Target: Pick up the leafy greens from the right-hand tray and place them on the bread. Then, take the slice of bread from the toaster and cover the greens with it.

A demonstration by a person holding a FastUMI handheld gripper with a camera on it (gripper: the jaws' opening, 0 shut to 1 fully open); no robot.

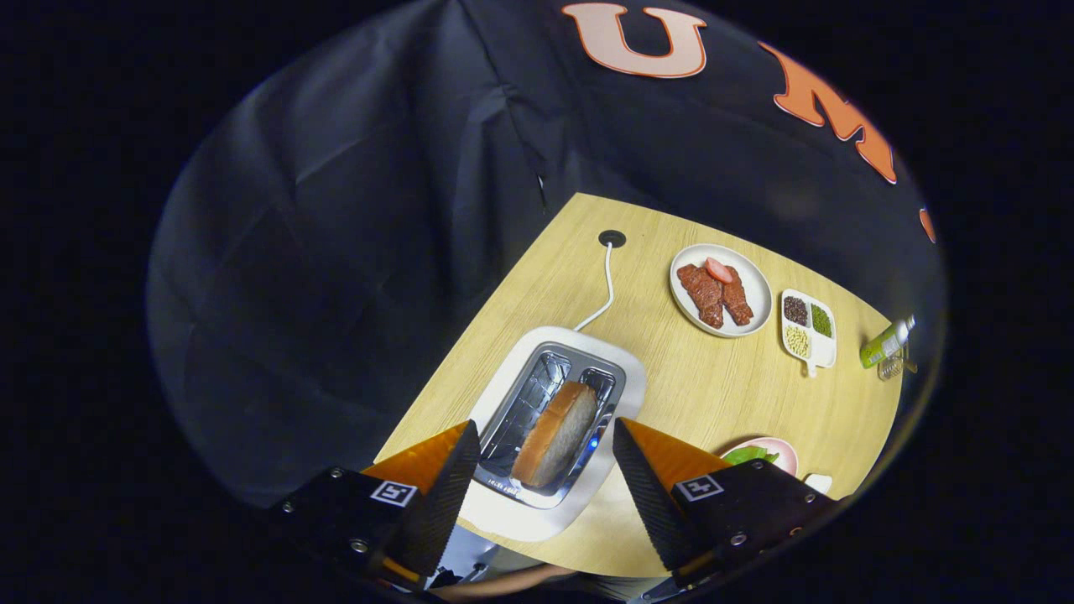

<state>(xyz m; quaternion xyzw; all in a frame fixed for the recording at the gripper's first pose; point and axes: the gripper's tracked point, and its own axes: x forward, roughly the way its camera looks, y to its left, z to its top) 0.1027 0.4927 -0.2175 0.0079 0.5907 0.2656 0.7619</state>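
A white toaster (617, 382) with a silver top stands on the wooden table (713, 386), just ahead of and below my fingers. A slice of bread (555, 434) sticks up from the toaster slot nearer my right finger. My gripper (545, 453) is open above the toaster, with the bread in the gap between the two fingers and neither finger touching it. Leafy greens (747, 455) lie on a pink plate (784, 453), half hidden behind my right finger (650, 486).
The toaster's white cord (606, 289) runs to a black grommet (612, 238) at the table's far edge. Beyond the toaster sit a white plate (759, 289) with meat slices, a small divided dish (808, 325) of seeds, and a green bottle (885, 340).
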